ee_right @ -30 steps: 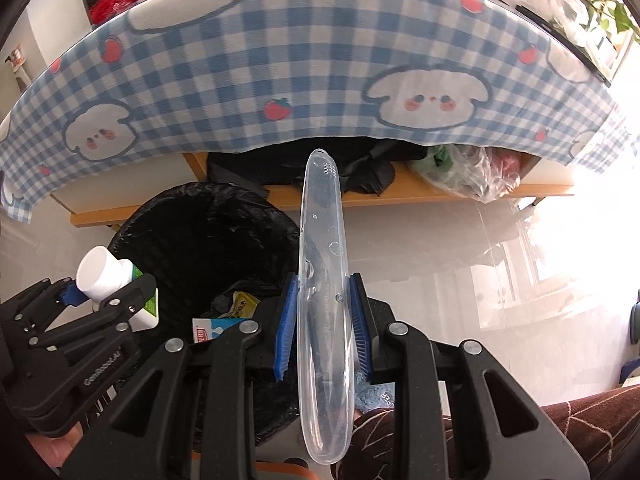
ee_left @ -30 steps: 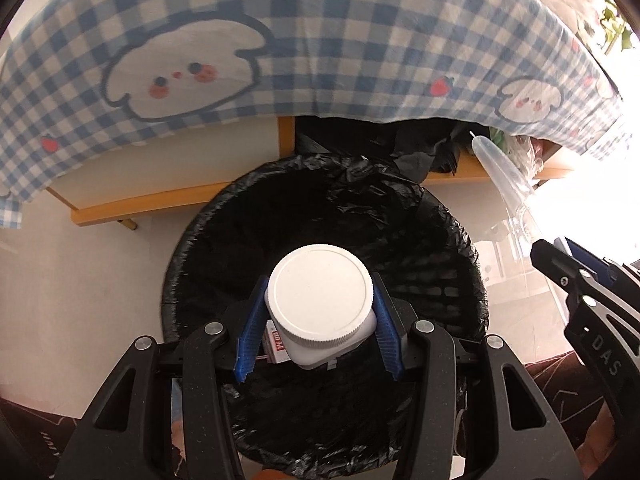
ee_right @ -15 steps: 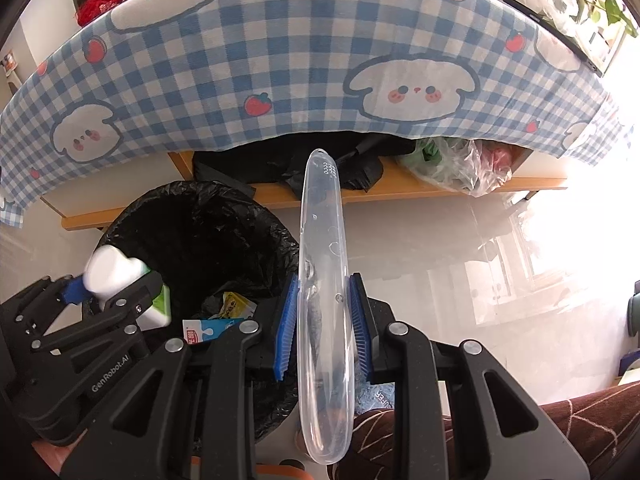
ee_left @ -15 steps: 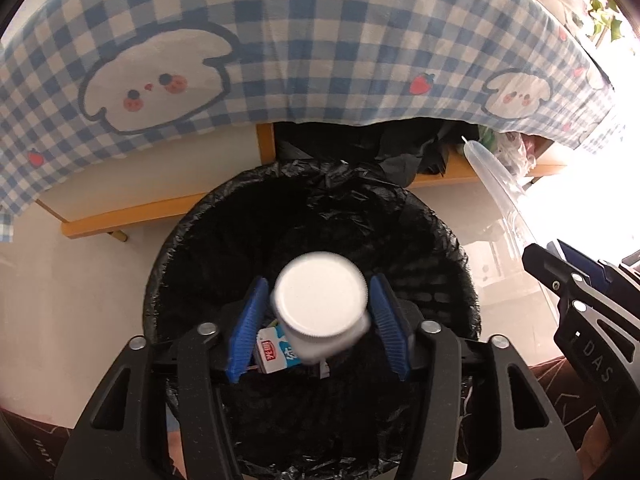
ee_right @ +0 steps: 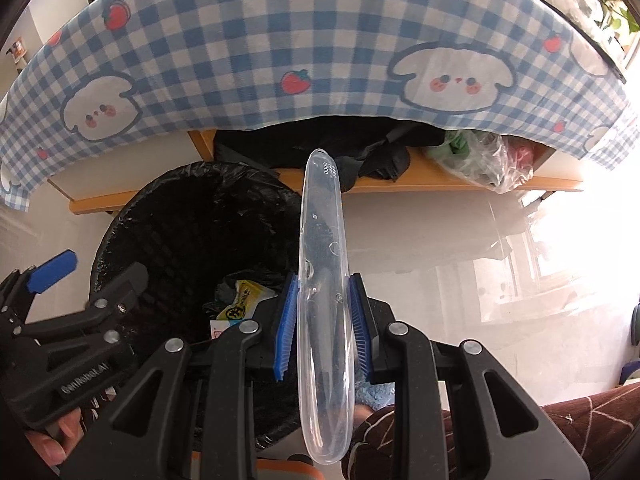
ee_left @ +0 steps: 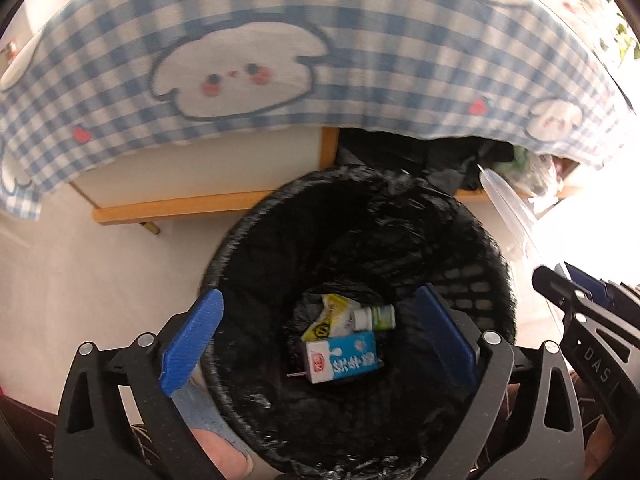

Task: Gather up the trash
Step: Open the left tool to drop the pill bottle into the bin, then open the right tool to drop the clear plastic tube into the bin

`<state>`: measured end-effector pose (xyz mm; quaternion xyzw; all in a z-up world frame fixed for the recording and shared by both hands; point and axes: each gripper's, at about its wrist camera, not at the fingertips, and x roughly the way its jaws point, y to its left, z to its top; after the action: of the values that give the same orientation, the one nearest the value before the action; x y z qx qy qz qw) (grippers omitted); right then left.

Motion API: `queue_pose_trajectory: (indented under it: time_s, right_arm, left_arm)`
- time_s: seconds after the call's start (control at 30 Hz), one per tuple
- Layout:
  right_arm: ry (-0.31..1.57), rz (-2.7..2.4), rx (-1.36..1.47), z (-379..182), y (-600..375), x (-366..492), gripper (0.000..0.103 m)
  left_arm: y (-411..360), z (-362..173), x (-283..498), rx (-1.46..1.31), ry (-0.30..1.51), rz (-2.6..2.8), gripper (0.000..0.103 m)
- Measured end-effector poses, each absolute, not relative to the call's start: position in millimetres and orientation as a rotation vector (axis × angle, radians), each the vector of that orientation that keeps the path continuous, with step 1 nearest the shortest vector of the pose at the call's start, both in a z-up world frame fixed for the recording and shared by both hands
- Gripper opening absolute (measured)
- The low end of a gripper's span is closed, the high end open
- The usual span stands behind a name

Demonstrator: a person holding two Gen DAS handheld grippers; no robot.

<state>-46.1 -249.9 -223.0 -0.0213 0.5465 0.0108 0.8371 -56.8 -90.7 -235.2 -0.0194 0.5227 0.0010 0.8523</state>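
A black-lined trash bin (ee_left: 248, 240) stands on the floor below my left gripper (ee_left: 320, 336), which is open and empty above its mouth. At the bin's bottom lie a small white-capped bottle (ee_left: 374, 317), a blue and white milk carton (ee_left: 342, 356) and a yellow wrapper (ee_left: 326, 318). My right gripper (ee_right: 324, 320) is shut on a long clear plastic case (ee_right: 324, 280), held upright just right of the bin (ee_right: 168, 216). The case's tip shows in the left wrist view (ee_left: 508, 208).
A table with a blue checked cloth (ee_right: 280, 40) hangs over the far side. Under it, a wooden shelf (ee_right: 440, 184) holds black bags and a clear plastic bag (ee_right: 488, 160). Pale floor (ee_right: 440, 240) lies to the right. My knee (ee_right: 580, 420) is at bottom right.
My left gripper opened and the white-capped bottle dropped into the bin. The right gripper kept its hold on the clear case and barely moved.
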Motion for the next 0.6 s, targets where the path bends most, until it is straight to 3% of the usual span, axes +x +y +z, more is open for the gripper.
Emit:
queue_pose_trajectory:
  time_s: [0.6]
  right_arm:
    - [1.214,0.109,-0.085,-251,-198,-38,0.025]
  left_arm:
    - [-32,-234,-65,-0.086,1.111,0.105,0.097]
